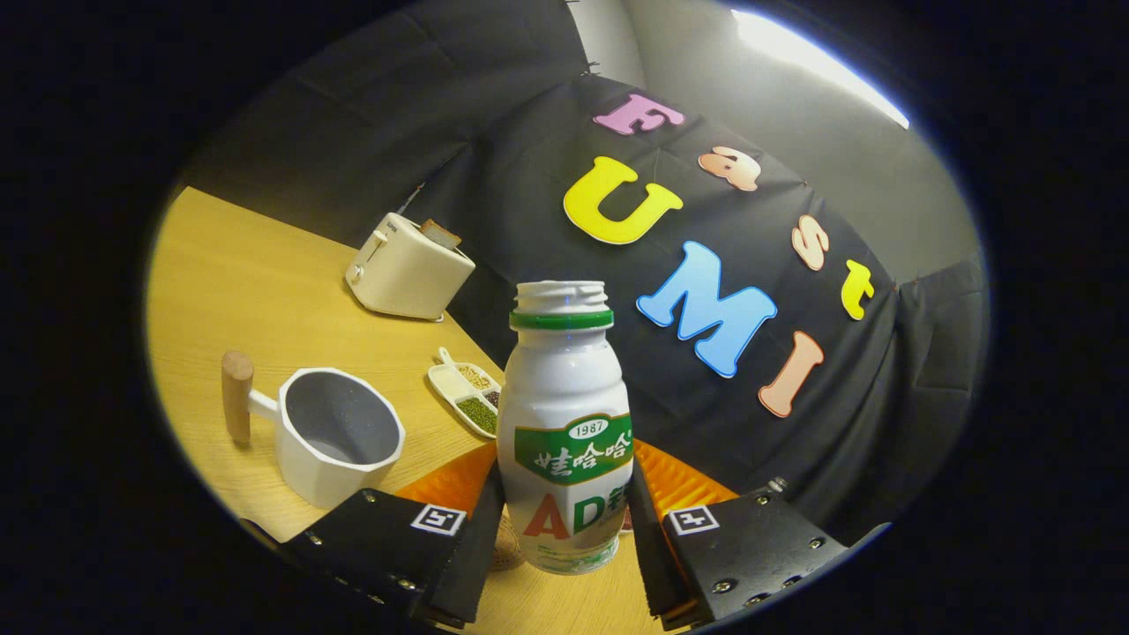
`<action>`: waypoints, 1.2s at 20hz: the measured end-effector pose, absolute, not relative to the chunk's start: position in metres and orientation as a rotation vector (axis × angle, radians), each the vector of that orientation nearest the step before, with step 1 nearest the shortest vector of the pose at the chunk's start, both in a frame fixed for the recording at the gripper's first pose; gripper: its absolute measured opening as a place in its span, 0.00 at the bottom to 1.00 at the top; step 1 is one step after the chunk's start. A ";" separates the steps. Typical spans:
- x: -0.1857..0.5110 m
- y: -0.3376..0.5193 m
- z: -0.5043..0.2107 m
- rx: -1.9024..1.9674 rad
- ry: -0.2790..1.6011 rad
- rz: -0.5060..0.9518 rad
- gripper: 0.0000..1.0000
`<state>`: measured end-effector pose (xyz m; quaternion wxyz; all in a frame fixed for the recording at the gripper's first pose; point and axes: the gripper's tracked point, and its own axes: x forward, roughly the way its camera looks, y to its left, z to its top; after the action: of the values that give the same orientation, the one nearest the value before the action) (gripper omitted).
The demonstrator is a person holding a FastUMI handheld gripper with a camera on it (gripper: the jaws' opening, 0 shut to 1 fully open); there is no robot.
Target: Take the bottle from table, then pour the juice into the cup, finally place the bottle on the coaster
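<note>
1. Gripper view: the gripper (564,529) holds the bottle (564,423) between its two fingers, one pressing on each side of the lower body.
2. The bottle stands upright in the grip, seemingly raised just off the table (247,291), in front of the orange coaster (679,481).
3. The cup (335,437) sits close by near the table's front edge, its mouth open upward; a toaster (406,265) and a small dish (467,397) lie farther back.
4. The bottle is white, green-collared, uncapped.
5. To pour well, I judge: carry it over the cup, then tilt slowly, grip firm.
</note>
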<state>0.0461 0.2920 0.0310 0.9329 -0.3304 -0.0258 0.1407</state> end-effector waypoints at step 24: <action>0.084 0.291 0.000 -0.022 0.047 0.362 0.69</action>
<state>0.0844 0.2910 0.0004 0.9834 -0.0110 0.0233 0.1798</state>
